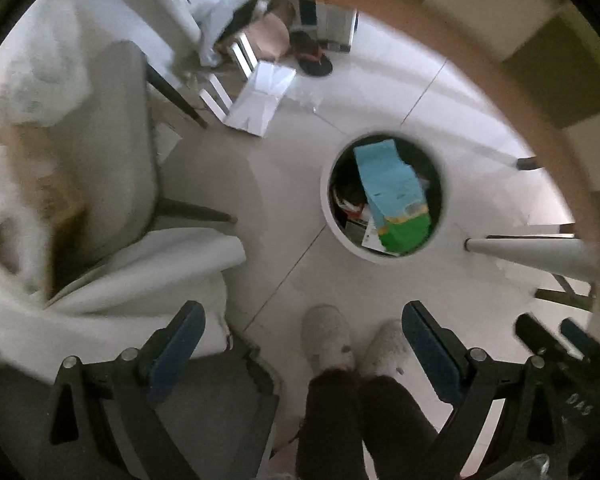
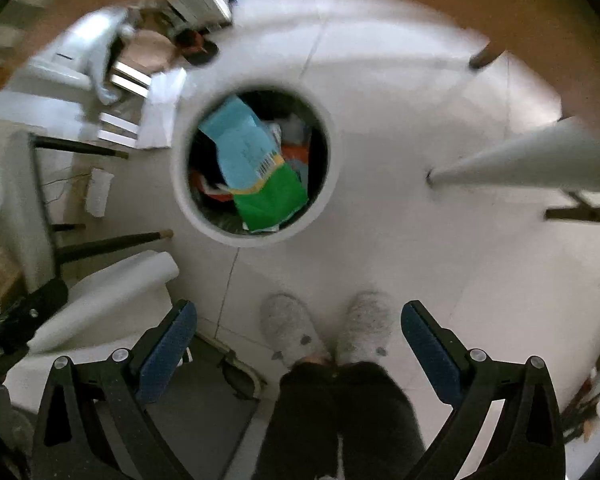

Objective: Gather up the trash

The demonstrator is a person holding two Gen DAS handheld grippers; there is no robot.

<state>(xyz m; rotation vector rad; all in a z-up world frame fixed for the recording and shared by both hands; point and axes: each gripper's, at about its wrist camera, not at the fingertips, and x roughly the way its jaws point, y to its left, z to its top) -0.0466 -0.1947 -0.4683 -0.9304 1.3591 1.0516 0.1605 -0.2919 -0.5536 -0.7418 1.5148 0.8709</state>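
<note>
White floor tiles (image 1: pixel 380 92) fill the left wrist view, with a round white bin (image 1: pixel 382 198) standing on them beside the wooden surface's rim (image 1: pixel 500 80), a blue-and-green carton (image 1: pixel 398 200) lying inside the bin, and the left claw (image 1: pixel 302 344) spread wide and empty above slippered feet (image 1: pixel 328 338). From the right wrist, the bin (image 2: pixel 254 162) with the carton (image 2: pixel 260 172) sits ahead of the right claw (image 2: pixel 300 340), equally wide, gripping nothing, near a white leg (image 2: pixel 520 160).
</note>
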